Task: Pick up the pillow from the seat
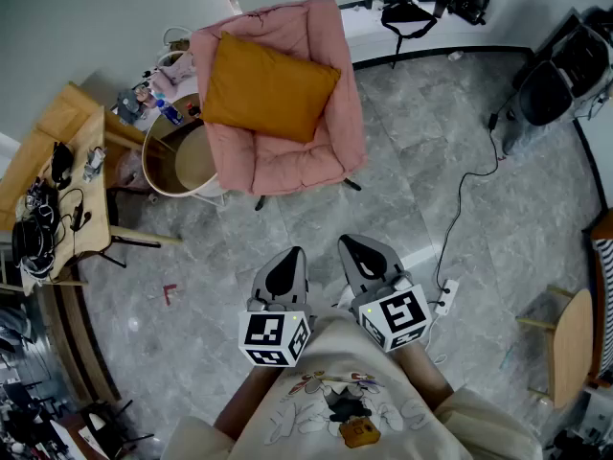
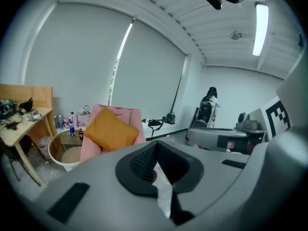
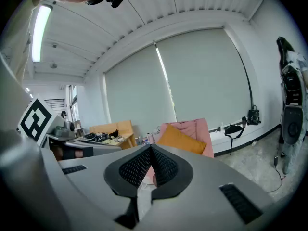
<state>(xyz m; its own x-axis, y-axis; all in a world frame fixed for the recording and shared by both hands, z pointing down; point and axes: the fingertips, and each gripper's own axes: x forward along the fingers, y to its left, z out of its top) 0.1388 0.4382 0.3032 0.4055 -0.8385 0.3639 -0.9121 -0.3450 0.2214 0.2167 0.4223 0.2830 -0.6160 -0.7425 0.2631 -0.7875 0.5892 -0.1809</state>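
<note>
An orange pillow (image 1: 266, 86) leans on the backrest of a pink padded chair (image 1: 287, 166), standing on one corner. It also shows in the left gripper view as the pillow (image 2: 109, 128) on the chair (image 2: 126, 113), and in the right gripper view as the pillow (image 3: 180, 139). My left gripper (image 1: 290, 255) and right gripper (image 1: 351, 244) hang side by side close to my body, well short of the chair and pointing toward it. The jaws of both meet at the tips with nothing between them, as the left gripper (image 2: 156, 144) and right gripper (image 3: 150, 147) show in their own views.
A round glass side table (image 1: 172, 161) with bottles stands left of the chair. A wooden desk (image 1: 77, 175) with cables is further left. A power strip (image 1: 445, 297) and its cable lie on the grey floor. At the right are a wooden stool (image 1: 573, 343) and black equipment (image 1: 565, 75).
</note>
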